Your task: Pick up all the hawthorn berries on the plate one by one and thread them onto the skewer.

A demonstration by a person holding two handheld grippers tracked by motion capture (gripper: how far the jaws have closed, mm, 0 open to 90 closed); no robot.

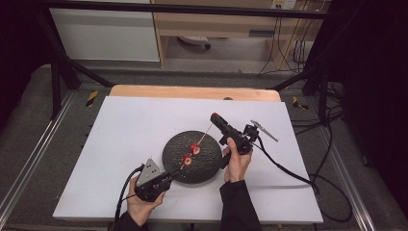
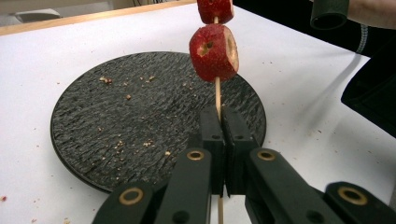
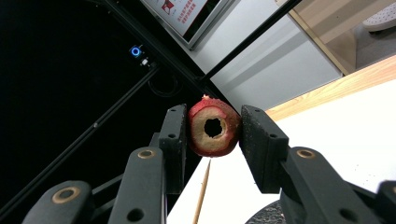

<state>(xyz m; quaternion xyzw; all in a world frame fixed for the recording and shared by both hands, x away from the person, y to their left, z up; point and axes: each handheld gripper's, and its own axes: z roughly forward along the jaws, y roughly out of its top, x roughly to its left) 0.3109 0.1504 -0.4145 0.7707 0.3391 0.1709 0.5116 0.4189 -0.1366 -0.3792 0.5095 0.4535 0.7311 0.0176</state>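
A thin wooden skewer (image 2: 217,95) carries two red cored fruit pieces, the nearer one (image 2: 215,52) and a second (image 2: 215,9) above it. My left gripper (image 2: 222,114) is shut on the skewer's lower end. It holds the skewer slanted over the round black slate plate (image 1: 211,166), with both fruit pieces (image 1: 191,154) above it. My right gripper (image 3: 212,122) is shut on a third red fruit piece (image 3: 205,142), whose cored hole faces the camera. The skewer's tip (image 3: 201,191) lies just below that piece. From above, the right gripper (image 1: 214,117) sits at the skewer's far end.
The plate (image 2: 116,116) is strewn with crumbs and rests on a white sheet (image 1: 125,130) over a wooden table. Cables (image 1: 288,171) trail off the right side. A black frame (image 1: 57,72) stands around the table, and shelving lies behind it.
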